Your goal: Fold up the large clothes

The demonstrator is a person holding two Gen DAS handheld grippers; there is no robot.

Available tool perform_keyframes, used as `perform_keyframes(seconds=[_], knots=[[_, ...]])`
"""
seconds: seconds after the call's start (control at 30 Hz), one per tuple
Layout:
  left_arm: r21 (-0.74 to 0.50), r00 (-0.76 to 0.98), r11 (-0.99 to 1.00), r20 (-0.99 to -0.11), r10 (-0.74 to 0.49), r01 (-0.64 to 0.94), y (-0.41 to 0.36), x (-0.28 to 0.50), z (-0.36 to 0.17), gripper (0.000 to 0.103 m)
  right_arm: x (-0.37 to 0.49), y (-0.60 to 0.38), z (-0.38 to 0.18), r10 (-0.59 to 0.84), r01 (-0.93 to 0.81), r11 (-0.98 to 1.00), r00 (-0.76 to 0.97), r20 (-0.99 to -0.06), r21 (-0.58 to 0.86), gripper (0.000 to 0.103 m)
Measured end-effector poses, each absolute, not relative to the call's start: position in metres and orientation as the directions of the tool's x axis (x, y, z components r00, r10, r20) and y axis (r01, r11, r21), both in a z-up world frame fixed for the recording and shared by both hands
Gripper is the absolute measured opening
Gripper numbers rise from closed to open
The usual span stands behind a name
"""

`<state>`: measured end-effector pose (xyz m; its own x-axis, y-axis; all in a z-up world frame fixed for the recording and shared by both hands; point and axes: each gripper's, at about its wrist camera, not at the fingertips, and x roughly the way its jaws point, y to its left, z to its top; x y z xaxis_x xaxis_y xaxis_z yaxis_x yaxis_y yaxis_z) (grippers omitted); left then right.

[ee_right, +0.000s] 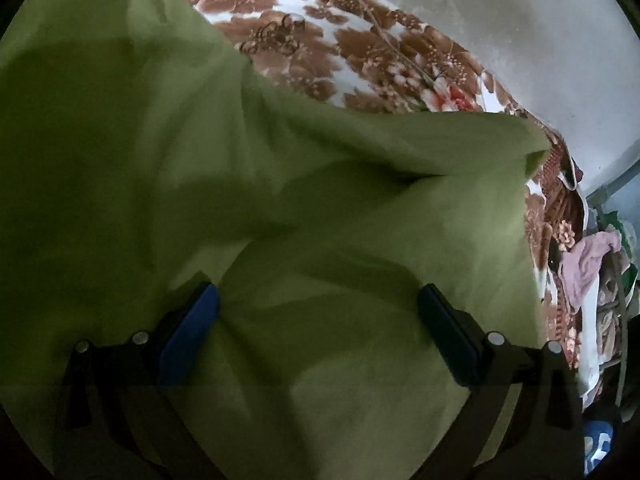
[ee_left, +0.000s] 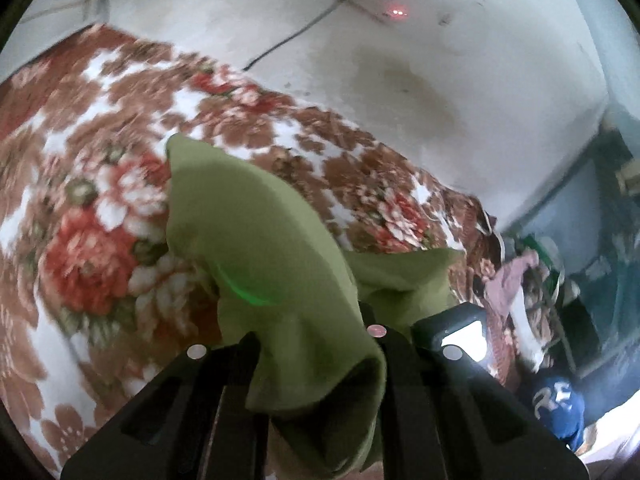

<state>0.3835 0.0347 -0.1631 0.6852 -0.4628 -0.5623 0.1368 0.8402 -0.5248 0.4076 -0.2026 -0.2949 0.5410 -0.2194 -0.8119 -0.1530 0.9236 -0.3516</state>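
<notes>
The green garment (ee_left: 256, 232) was held pinched in the closed left gripper (ee_left: 316, 344), lifted above the floral blanket (ee_left: 80, 184). In the right wrist view the cloth (ee_right: 240, 140) spread from 9 to 3 o'clock under the right gripper (ee_right: 318, 300), whose jaws stood wide, gripping nothing. No neat fold was seen; most folding seemingly remained.

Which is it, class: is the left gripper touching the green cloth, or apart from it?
Touching: in the left wrist view the left gripper is shut on the green cloth.
</notes>
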Motion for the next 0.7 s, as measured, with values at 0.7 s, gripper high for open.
perform_keyframes(seconds=[0.7], knots=[[-0.072,0.595,0.858,-0.690,-0.411,0.509,-0.166,0.392,-0.097,0.008,0.315,-0.329,-0.244,-0.335,0.105,0.936,0.554,-0.762,-0.335,0.098]])
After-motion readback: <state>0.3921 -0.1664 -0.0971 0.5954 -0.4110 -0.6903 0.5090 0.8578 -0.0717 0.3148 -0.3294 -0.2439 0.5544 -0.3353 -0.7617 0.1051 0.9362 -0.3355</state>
